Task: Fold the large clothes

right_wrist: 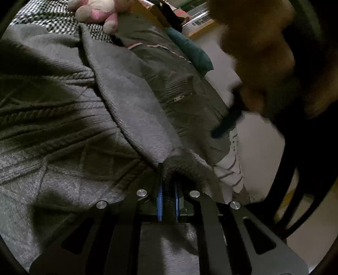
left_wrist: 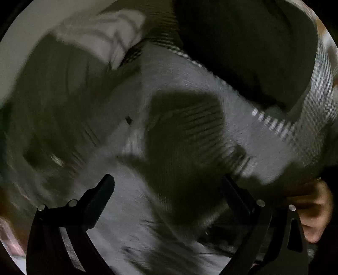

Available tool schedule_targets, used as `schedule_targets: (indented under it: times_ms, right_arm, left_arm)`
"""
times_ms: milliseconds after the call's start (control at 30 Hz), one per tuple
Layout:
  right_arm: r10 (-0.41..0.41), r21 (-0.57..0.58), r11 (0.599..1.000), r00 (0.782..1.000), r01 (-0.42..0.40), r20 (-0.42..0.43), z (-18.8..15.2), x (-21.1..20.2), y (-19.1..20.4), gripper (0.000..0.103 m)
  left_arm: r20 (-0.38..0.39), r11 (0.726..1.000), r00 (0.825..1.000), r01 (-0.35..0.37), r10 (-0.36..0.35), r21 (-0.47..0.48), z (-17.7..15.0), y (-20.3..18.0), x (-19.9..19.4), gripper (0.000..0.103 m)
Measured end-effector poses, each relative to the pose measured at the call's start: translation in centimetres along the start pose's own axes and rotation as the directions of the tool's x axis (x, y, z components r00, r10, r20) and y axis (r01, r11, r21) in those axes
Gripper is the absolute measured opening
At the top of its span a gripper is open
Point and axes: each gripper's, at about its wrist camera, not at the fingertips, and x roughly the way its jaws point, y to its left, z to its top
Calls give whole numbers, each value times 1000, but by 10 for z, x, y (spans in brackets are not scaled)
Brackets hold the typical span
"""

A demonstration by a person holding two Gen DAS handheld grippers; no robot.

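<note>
1. The right gripper (right_wrist: 168, 190) is pinching a bunched fold of the grey cable-knit sweater (right_wrist: 63, 131) between its two blue-padded fingers (right_wrist: 160, 203), which are drawn close together on the knit.
2. The sweater is spreading over most of the left and near part of the right wrist view, with one plain-knit flap lying diagonally across it toward the gripper.
3. An olive-green garment (right_wrist: 179, 84) with a small zipper is lying just to the right of the sweater, touching its edge.
4. A striped white cloth (right_wrist: 230, 169) is showing at the near right, beside the pinched fold.
5. A pink and cream plush toy (right_wrist: 95, 10) is resting at the far left on a black-and-white checked fabric (right_wrist: 46, 17).
6. The left gripper (left_wrist: 166, 194) is hanging over grey fabric (left_wrist: 190, 84) with its black fingers (left_wrist: 101, 196) spread wide apart and nothing between them; this view is heavily blurred.
7. A hand (left_wrist: 316, 211) is showing at the near right edge of the left wrist view.
</note>
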Motion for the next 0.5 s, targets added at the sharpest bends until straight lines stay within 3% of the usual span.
schedule_targets:
  times_ms: [67, 167, 200, 233, 267, 400, 500]
  right_arm:
    - [2, -7, 1000, 1000, -2, -3, 1, -1, 3, 9]
    - [4, -12, 1000, 1000, -5, -6, 1, -1, 8, 9]
    - [5, -11, 1000, 1000, -5, -8, 1, -1, 8, 9]
    - [7, -9, 1000, 1000, -7, -10, 3, 2, 8, 8]
    - [8, -5, 1000, 1000, -8, -11, 3, 2, 8, 8]
    - [5, 7, 1000, 1000, -5, -11, 1, 1, 7, 9]
    - [-1, 1, 1000, 1000, 1, -5, 2, 1, 9, 9]
  left_arm:
    - [-13, 992, 997, -74, 75, 98, 8, -21, 5, 98]
    - [-14, 976, 990, -137, 142, 172, 17, -35, 12, 96]
    - [-10, 971, 990, -139, 144, 194, 19, -40, 15, 83]
    - [-10, 974, 993, -112, 117, 197, 21, -41, 16, 53]
    - [-51, 988, 997, -41, 49, 151, 28, -34, 18, 24]
    - [-40, 997, 999, 31, -29, 69, 28, -17, 17, 14]
    - [-1, 999, 999, 35, -35, 28, 27, -4, 7, 11]
